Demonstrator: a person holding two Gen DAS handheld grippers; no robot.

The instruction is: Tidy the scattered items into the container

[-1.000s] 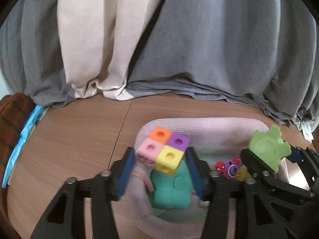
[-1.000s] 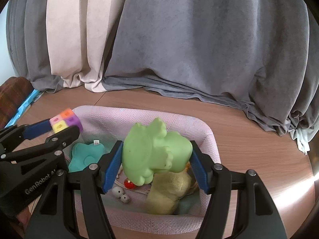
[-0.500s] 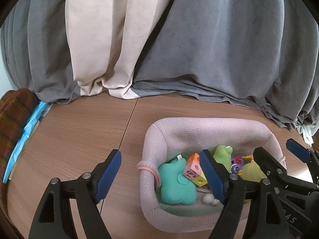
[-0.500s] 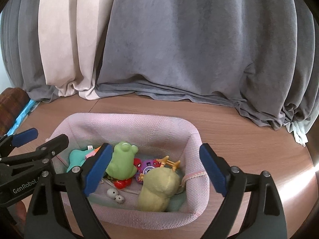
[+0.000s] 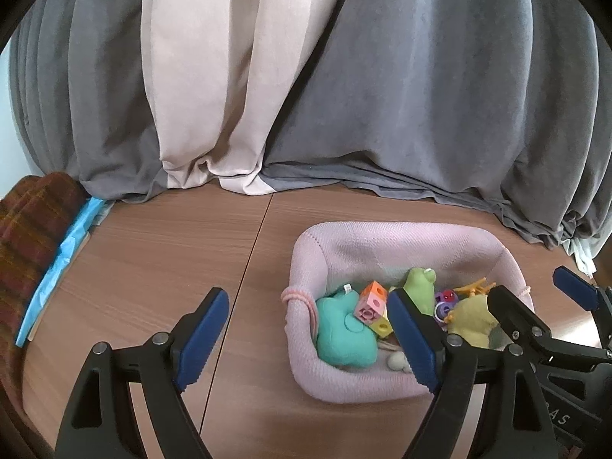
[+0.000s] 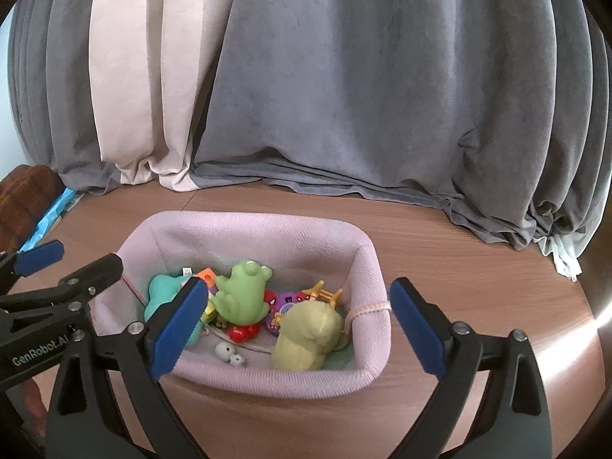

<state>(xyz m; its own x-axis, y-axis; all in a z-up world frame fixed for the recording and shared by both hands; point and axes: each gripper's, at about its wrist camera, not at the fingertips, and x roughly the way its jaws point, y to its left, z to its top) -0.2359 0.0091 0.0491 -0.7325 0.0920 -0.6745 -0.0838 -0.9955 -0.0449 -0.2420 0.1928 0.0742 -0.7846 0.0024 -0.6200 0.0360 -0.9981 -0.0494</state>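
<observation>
A brown wood-grain table (image 5: 160,252) runs back to heavy grey and cream curtains (image 6: 344,95) that pool on its far edge.

The left gripper (image 5: 306,329) hangs empty above the near left corner of the basket; its jaws have just been opening and stand wide, with nothing between them but bare table and the basket's left wall. The right gripper (image 6: 298,317) is likewise empty. Its jaws have just been opening too, and now stand about as wide as the basket's interior, with no pad touching anything.

Straight ahead of and below both grippers sits the pink knitted basket (image 6: 355,375), with a loop handle on each short side. Inside it, just beyond the right gripper's left pad, the green frog toy (image 6: 243,292) lies on top of the heap. To its right is the yellow-green plush (image 6: 306,334), and to its left the teal plush (image 5: 344,329) with the multicoloured cube block (image 5: 373,308) leaning on it. Small trinkets fill the gaps between them.

No loose item shows on the visible table, so the tidying looks close to done. The basket appears soft and light, and its walls would probably fold under a one-sided pinch. If it must be moved, a hold on each short side near the handles seems safest. The plush toys look squashy and forgiving. The frog looks rubbery. The hard-edged cube could slip unless it is gripped on flat opposite faces.
</observation>
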